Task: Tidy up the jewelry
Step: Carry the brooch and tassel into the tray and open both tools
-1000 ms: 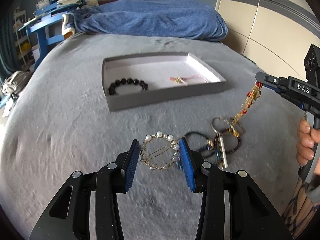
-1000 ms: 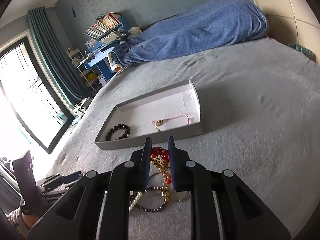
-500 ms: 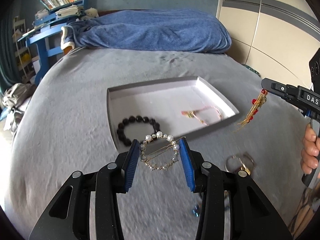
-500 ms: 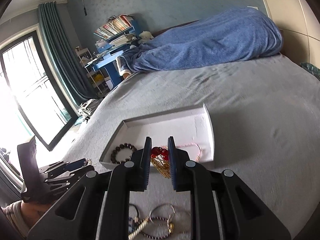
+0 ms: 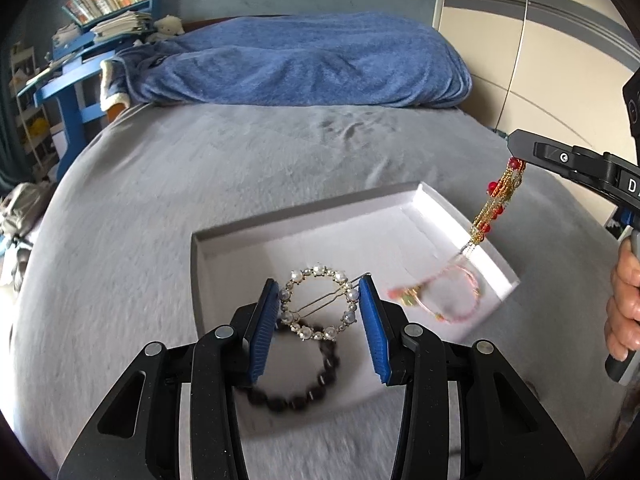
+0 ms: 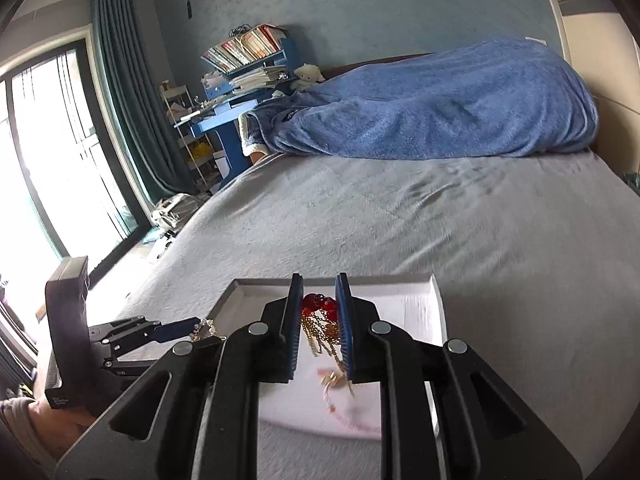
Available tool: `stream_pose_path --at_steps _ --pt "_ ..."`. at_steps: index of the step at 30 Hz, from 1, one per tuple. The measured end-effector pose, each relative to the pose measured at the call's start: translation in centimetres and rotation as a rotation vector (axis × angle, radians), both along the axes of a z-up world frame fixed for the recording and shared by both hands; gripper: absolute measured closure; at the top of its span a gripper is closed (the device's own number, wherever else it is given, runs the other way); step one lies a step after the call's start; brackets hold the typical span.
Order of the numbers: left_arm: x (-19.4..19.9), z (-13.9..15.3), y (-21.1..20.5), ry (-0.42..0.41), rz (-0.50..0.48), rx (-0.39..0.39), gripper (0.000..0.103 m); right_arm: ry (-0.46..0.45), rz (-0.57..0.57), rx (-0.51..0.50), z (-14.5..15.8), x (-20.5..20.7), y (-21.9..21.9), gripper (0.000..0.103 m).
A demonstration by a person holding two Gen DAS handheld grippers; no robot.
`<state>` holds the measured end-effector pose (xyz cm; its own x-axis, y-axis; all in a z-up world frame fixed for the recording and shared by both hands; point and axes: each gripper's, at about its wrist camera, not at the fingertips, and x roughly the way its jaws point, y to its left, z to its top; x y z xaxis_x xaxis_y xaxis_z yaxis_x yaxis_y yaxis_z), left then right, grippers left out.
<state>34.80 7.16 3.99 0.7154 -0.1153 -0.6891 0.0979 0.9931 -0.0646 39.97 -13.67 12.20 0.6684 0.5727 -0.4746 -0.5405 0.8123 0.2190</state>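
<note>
While the left gripper (image 5: 320, 304) is pinching the pearl hair clip (image 5: 318, 303) over the tray (image 5: 304, 222), we're seeing the right gripper (image 6: 319, 306) clamping a gold tassel earring (image 6: 320, 326). Both are hanging above it.

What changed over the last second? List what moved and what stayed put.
Both grippers carried their pieces from the loose jewelry pile to above the tray. The left gripper brought the pearl ring clip; the right gripper brought the red-and-gold tassel piece. Nothing was grasped or released. The black bead bracelet and pink bracelet stayed in the tray, and both grips are unchanged.
</note>
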Motion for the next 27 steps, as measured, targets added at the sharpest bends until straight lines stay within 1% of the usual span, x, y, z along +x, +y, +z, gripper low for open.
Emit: stream_pose_path --at_steps 5,9,15,17,20,23,24,25,26,27 --pt "3.0 -0.8 1.5 0.025 0.036 0.013 0.06 0.039 -0.016 -0.022 -1.6 3.5 0.5 0.087" --pt "5.4 -2.3 3.5 0.09 0.061 0.011 0.06 0.08 -0.03 -0.048 -3.5 5.5 0.6 0.087" --pt "8.6 -4.4 4.8 0.174 0.056 0.011 0.06 0.136 -0.05 -0.107 -6.6 6.9 0.8 0.087" --pt "9.2 -5.1 4.6 0.199 0.052 0.013 0.06 0.163 -0.055 -0.123 -7.6 7.4 0.7 0.087" --pt "9.5 -6.3 4.0 0.246 0.03 0.05 0.06 0.195 -0.057 -0.134 -9.0 7.9 0.4 0.087" --pt "9.6 -6.3 4.4 0.26 0.048 0.058 0.06 0.223 -0.054 -0.143 -10.1 8.0 0.2 0.087" --pt "9.4 -6.2 4.6 0.249 0.049 0.048 0.058 0.23 -0.052 -0.152 -10.5 8.0 0.2 0.087" --pt "9.3 -6.1 4.5 0.241 0.046 0.052 0.051 0.232 -0.053 -0.16 -10.7 7.9 0.2 0.087" --pt "9.1 -5.9 4.3 0.228 0.043 0.07 0.046 0.227 -0.052 -0.171 -10.9 7.9 0.3 0.087" --pt "8.9 -5.8 4.1 0.213 0.035 0.079 0.039 0.222 -0.051 -0.179 -11.0 7.8 0.4 0.085"
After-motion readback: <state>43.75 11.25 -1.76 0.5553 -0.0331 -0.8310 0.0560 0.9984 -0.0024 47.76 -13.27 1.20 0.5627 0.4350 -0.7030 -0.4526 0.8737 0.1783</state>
